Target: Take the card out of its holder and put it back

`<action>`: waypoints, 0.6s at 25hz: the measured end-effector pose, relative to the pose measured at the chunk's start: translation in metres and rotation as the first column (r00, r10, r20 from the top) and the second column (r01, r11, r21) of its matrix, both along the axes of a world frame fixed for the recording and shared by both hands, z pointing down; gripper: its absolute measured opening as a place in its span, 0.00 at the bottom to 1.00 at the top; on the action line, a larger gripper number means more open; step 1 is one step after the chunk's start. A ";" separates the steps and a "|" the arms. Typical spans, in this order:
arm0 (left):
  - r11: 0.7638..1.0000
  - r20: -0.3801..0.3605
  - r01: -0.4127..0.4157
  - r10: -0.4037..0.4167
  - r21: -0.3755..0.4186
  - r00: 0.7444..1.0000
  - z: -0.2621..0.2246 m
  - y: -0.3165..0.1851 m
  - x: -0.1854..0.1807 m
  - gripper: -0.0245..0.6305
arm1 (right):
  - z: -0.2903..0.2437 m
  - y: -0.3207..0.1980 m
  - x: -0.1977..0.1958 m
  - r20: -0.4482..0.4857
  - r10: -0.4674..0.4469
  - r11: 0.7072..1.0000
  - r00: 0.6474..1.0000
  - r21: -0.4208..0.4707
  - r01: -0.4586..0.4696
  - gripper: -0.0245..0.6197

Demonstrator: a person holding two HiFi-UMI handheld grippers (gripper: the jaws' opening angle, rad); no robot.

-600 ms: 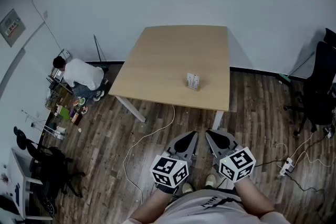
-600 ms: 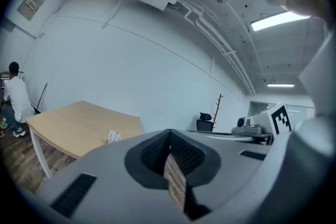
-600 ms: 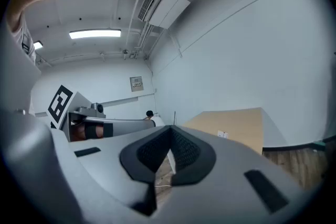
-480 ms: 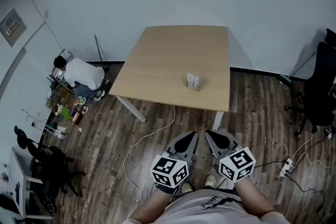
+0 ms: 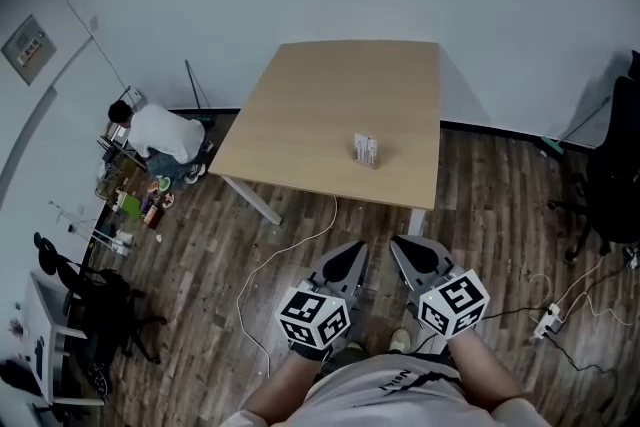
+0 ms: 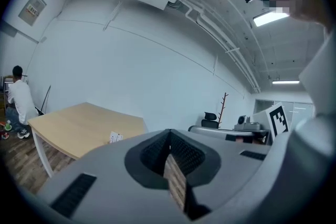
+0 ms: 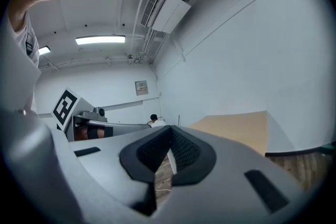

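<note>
Toward the table's (image 5: 300, 105) near edge stands the card holder (image 5: 366, 151), too small to tell card from holder, while well short of it, low over the floor, the left gripper (image 5: 343, 267) and right gripper (image 5: 412, 261) are both clenched on nothing — so, by my judgement, every step remains.

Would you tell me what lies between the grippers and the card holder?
In the head view, wood floor, then the near edge and bare top of the table, separate the left gripper and right gripper from the card holder.
</note>
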State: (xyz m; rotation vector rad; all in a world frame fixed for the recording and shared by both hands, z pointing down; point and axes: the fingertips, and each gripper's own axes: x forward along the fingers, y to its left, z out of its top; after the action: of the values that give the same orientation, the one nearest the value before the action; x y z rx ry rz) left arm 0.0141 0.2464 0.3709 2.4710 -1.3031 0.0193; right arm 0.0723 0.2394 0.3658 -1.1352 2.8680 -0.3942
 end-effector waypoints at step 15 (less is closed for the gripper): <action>0.999 0.010 0.029 -0.029 -0.015 1.000 0.019 -0.069 -0.010 0.06 | 0.020 -0.067 -0.004 -0.017 -0.020 1.000 1.000 -0.006 0.020 0.06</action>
State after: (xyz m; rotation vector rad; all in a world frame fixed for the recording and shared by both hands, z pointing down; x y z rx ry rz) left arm 0.0046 0.1773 0.3896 2.4421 -1.3381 0.0340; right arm 0.0686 0.1728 0.3857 -1.1170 2.8975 -0.3950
